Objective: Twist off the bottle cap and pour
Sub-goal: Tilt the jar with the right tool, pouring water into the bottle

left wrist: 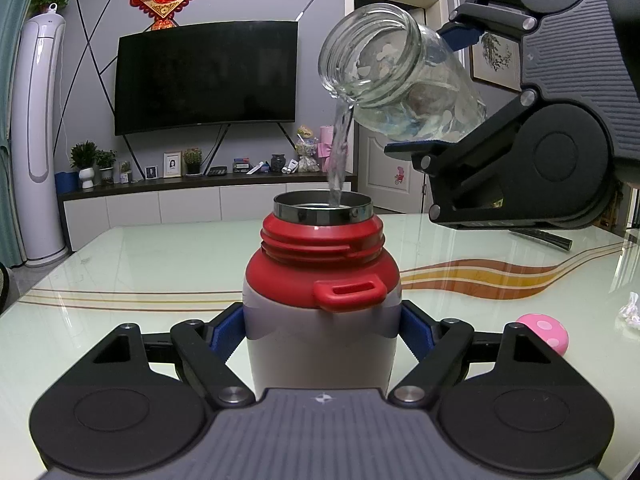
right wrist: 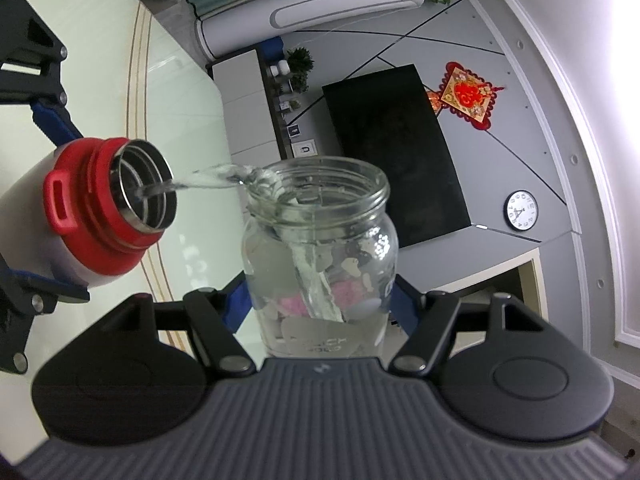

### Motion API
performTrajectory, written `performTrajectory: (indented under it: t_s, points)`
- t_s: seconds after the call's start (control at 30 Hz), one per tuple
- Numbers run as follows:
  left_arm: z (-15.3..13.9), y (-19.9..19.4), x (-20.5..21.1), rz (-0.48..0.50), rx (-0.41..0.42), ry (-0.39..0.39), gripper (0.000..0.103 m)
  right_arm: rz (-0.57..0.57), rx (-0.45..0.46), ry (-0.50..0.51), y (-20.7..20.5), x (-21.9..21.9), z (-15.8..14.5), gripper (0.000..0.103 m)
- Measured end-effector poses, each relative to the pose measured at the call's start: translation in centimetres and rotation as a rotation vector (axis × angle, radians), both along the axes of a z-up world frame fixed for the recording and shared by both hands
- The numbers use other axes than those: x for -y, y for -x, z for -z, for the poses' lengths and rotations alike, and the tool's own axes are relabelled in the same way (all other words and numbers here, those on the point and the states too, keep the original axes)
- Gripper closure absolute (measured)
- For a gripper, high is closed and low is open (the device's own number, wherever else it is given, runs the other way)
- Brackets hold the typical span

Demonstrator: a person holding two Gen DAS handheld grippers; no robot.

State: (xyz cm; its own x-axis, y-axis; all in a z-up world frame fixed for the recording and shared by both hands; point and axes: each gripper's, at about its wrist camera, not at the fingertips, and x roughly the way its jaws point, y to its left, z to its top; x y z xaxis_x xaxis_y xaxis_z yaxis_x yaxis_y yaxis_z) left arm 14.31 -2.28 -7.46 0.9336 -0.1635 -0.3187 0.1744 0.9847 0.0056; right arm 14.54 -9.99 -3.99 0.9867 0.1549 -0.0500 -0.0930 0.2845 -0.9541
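A white flask with a red collar (left wrist: 322, 304) stands upright on the glass table, its steel mouth open with no cap on it. My left gripper (left wrist: 322, 330) is shut on its body. My right gripper (left wrist: 436, 88) is shut on a clear glass jar (left wrist: 404, 80), uncapped and tilted above the flask. A stream of water (left wrist: 340, 148) runs from the jar's rim into the flask's mouth. In the right wrist view the jar (right wrist: 320, 248) sits between my right gripper's (right wrist: 320, 300) fingers, with the flask (right wrist: 96, 216) at the left.
A pink dotted object (left wrist: 544, 330) lies on the glass table (left wrist: 120, 280) to the right of the flask. A crumpled white wrapper (left wrist: 630, 312) lies at the right edge. A dark remote (left wrist: 540, 237) lies further back.
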Motion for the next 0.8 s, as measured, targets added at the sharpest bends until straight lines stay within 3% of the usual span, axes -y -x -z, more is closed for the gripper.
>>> performTrajectory:
  t_s: [0.8]
  points:
    - [0.15, 0.17, 0.05, 0.001, 0.001, -0.001, 0.02, -0.009, 0.017, 0.034, 0.01, -0.35, 0.1, 0.033]
